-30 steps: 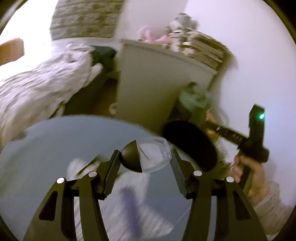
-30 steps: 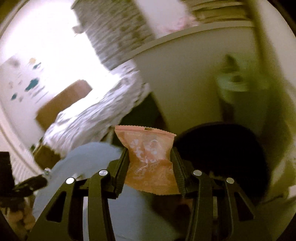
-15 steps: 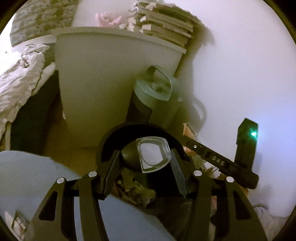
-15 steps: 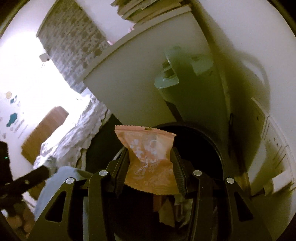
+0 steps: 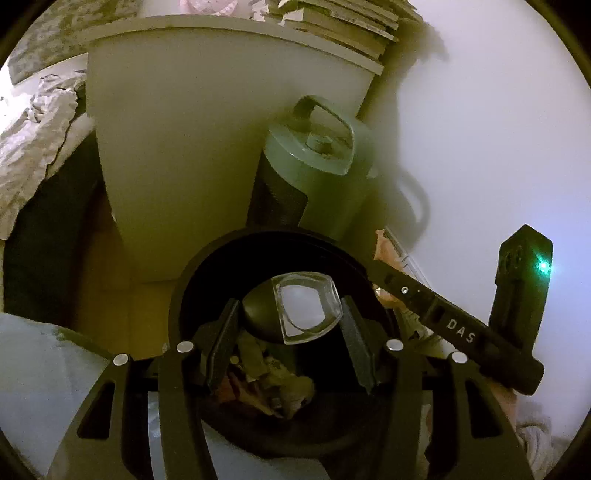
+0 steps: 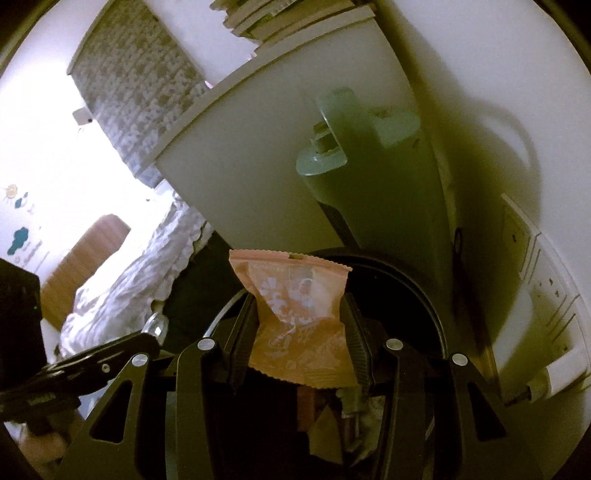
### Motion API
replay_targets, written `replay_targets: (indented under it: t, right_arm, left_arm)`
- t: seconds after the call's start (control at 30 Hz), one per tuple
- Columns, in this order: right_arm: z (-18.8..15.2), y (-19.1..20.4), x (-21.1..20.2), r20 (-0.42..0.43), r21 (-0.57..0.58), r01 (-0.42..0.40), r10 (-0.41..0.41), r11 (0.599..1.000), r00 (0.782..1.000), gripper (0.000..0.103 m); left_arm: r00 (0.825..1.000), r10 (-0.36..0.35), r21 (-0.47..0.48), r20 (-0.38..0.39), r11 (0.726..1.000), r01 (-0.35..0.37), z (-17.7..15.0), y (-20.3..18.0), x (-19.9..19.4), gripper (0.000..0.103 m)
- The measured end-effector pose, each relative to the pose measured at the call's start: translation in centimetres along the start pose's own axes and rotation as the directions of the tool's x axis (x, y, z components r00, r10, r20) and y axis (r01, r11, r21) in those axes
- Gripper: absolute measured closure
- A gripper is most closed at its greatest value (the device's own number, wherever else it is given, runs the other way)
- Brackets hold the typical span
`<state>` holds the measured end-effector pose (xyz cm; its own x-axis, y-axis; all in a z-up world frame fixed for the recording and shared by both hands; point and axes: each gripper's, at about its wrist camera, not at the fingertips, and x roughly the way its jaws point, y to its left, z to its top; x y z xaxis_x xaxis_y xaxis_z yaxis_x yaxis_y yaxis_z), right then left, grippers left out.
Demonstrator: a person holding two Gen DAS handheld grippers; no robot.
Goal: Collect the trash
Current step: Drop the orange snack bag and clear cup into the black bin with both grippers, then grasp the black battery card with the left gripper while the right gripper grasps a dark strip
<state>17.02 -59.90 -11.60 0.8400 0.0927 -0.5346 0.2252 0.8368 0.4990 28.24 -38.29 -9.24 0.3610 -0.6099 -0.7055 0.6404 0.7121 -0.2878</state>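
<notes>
My left gripper is shut on a small black-and-clear plastic cup and holds it over the open black trash bin, which has crumpled wrappers inside. My right gripper is shut on an orange snack wrapper and holds it over the same bin. The right gripper also shows in the left wrist view, just right of the bin. The left gripper's body shows at the lower left of the right wrist view.
A grey-green cylindrical appliance stands behind the bin against a white cabinet with stacked books on top. A wall is at the right, with a power strip. A bed with rumpled bedding lies left.
Both grippers have swung from the grey table to over the trash bin and come closer to it. Each still holds its item.
</notes>
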Motion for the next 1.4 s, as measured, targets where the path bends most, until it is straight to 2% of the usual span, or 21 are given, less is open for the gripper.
replay_targets:
  t: [0.1,0.17,0.23,0.27,0.3,0.57,0.67,0.8,0.83,0.93,1.07,1.17,1.27,1.3,1.33,1.4]
  right_arm:
    - [0.1,-0.1,0.1,0.004,0.004,0.008,-0.008,1.0,1.0,0.056]
    - [0.1,-0.2,0.2,0.008,0.013,0.021,-0.021,1.0,1.0,0.048]
    - [0.2,-0.4,0.2,0.014,0.02,0.025,-0.026,0.999,1.0,0.046]
    - [0.2,-0.4,0.3,0.016,0.022,0.025,-0.025,0.999,1.0,0.044]
    - [0.2,-0.4,0.3,0.018,0.023,0.027,-0.027,0.999,0.999,0.043]
    - [-0.1,0.5,0.1,0.024,0.004,0.013,-0.013,1.0,1.0,0.043]
    - [-0.5,1.6,-0.3,0.028,-0.029,-0.01,0.011,1.0,1.0,0.043]
    - [-1.3,3.5,-1.4,0.023,-0.097,-0.047,0.049,0.994,0.999,0.042]
    - [-1.6,4.1,-1.7,0.016,-0.117,-0.058,0.06,0.991,0.998,0.036]
    - [-3.0,6.6,-2.7,-0.042,-0.17,-0.14,0.134,0.976,0.99,0.034]
    - [-6.5,11.9,-3.8,-0.197,-0.226,-0.272,0.23,0.935,0.953,0.034]
    - [-10.2,17.4,-4.2,-0.353,-0.308,-0.359,0.245,0.881,0.903,0.034]
    - [-13.6,21.6,-3.9,-0.488,-0.353,-0.425,0.224,0.833,0.844,0.034]
    - [-14.9,23.1,-3.6,-0.526,-0.368,-0.443,0.21,0.818,0.824,0.034]
    - [-15.8,24.1,-3.4,-0.548,-0.382,-0.448,0.192,0.808,0.814,0.034]
    - [-17.7,25.9,-2.6,-0.58,-0.419,-0.445,0.144,0.792,0.802,0.034]
  left_arm:
    - [1.0,0.014,0.0,-0.005,1.0,-0.014,0.3,-0.2,0.5,0.048]
    - [1.0,0.03,-0.003,-0.004,1.0,-0.03,0.3,-0.2,0.4,0.046]
    - [0.999,0.036,-0.005,-0.002,0.999,-0.036,0.3,-0.4,0.4,0.038]
    - [0.999,0.048,-0.003,0.002,0.999,-0.048,0.3,-0.4,0.0,0.029]
    - [0.998,0.057,-0.002,0.01,0.998,-0.057,0.2,-0.4,-0.3,0.025]
    - [0.991,0.119,-0.061,0.057,0.991,-0.115,-1.9,1.5,-5.8,0.019]
    - [0.981,0.186,-0.066,0.061,0.981,-0.182,-3.8,3.4,-8.7,0.019]
    - [0.951,0.307,-0.078,0.034,0.949,-0.304,-6.9,7.6,-12.4,0.019]
    - [0.943,0.331,-0.084,0.026,0.941,-0.328,-7.7,8.7,-13.0,0.019]
    - [0.924,0.381,-0.084,-0.034,0.92,-0.382,-9.5,12.1,-14.1,0.019]
    - [0.917,0.387,-0.028,-0.096,0.92,-0.391,-10.8,14.8,-13.6,0.019]
    - [0.924,0.365,0.04,-0.114,0.931,-0.363,-11.2,15.3,-12.6,0.019]
    - [0.935,0.344,0.081,-0.087,0.938,-0.338,-11.5,15.2,-12.4,0.019]
    - [0.939,0.333,0.092,-0.084,0.941,-0.326,-11.5,15.4,-12.4,0.022]
    - [0.941,0.329,0.103,-0.077,0.941,-0.321,-11.6,15.4,-12.5,0.026]
    - [0.942,0.33,0.098,-0.061,0.941,-0.323,-11.5,15.9,-12.8,0.042]
